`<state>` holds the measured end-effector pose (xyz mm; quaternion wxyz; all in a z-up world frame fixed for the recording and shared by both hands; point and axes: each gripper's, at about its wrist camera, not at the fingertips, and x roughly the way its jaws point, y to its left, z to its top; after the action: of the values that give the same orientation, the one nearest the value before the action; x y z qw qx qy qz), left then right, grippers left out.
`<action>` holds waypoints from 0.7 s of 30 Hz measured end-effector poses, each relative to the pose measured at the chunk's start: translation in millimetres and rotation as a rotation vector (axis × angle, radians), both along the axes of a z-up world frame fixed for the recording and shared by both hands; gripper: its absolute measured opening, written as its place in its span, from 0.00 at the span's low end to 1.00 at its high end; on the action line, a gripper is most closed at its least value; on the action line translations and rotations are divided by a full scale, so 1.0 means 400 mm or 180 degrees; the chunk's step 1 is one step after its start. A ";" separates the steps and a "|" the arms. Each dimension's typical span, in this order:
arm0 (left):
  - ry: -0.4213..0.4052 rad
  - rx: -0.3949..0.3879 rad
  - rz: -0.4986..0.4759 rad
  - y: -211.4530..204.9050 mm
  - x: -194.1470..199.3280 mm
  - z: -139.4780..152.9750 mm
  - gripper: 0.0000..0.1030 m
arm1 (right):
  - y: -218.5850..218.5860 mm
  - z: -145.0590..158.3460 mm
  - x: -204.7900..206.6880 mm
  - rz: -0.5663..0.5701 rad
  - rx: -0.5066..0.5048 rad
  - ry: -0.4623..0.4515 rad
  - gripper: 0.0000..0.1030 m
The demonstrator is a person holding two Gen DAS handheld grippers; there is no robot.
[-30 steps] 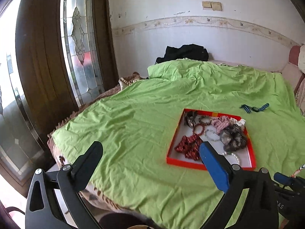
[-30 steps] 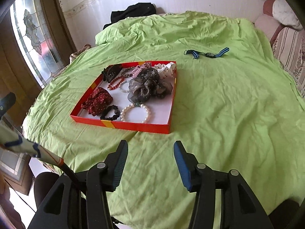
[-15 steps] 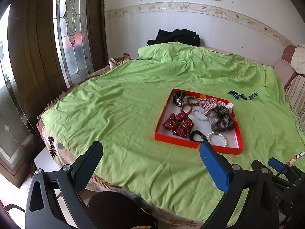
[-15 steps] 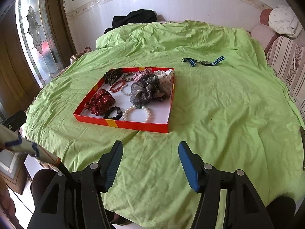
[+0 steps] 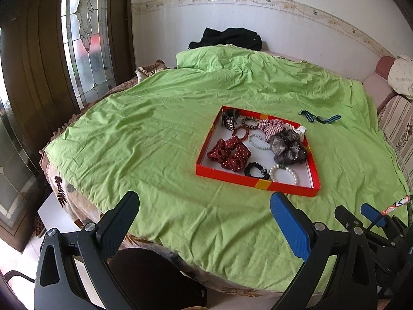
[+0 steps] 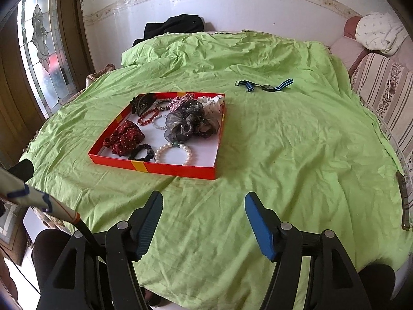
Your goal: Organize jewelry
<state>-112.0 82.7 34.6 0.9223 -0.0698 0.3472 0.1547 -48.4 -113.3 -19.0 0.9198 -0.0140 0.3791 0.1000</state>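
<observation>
A shallow red tray lies on a green-covered table. It holds several pieces: a pearl bracelet, a red dotted scrunchie, a black scrunchie, a grey scrunchie, red beads. A blue-striped watch lies on the cloth beyond the tray. My left gripper is open and empty, near the table's front edge, short of the tray. My right gripper is open and empty, above the cloth in front of the tray.
The green cloth is wrinkled and bunched at the far side under a black garment. A glass door stands left. A striped sofa is at the right. A dark chair sits below the table edge.
Both grippers have pulled back and up from the tray; more of the table and its front edge shows. The tray and watch have not moved.
</observation>
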 end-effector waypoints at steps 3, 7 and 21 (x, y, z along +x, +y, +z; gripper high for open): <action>0.0033 0.0000 -0.0006 -0.002 0.003 -0.005 0.98 | 0.002 -0.003 0.001 -0.0017 -0.0024 0.0001 0.69; 0.0088 -0.0012 -0.0034 -0.003 0.011 -0.014 0.98 | 0.005 -0.007 0.003 -0.0032 -0.0045 0.0003 0.69; 0.0215 -0.0081 -0.0132 -0.007 0.034 -0.041 0.98 | 0.001 -0.016 0.011 -0.0093 -0.0075 -0.0004 0.71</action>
<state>-98.5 79.9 18.4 0.9121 -0.0690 0.3814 0.1333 -43.8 -112.8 -25.6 0.9212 -0.0194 0.3798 0.0820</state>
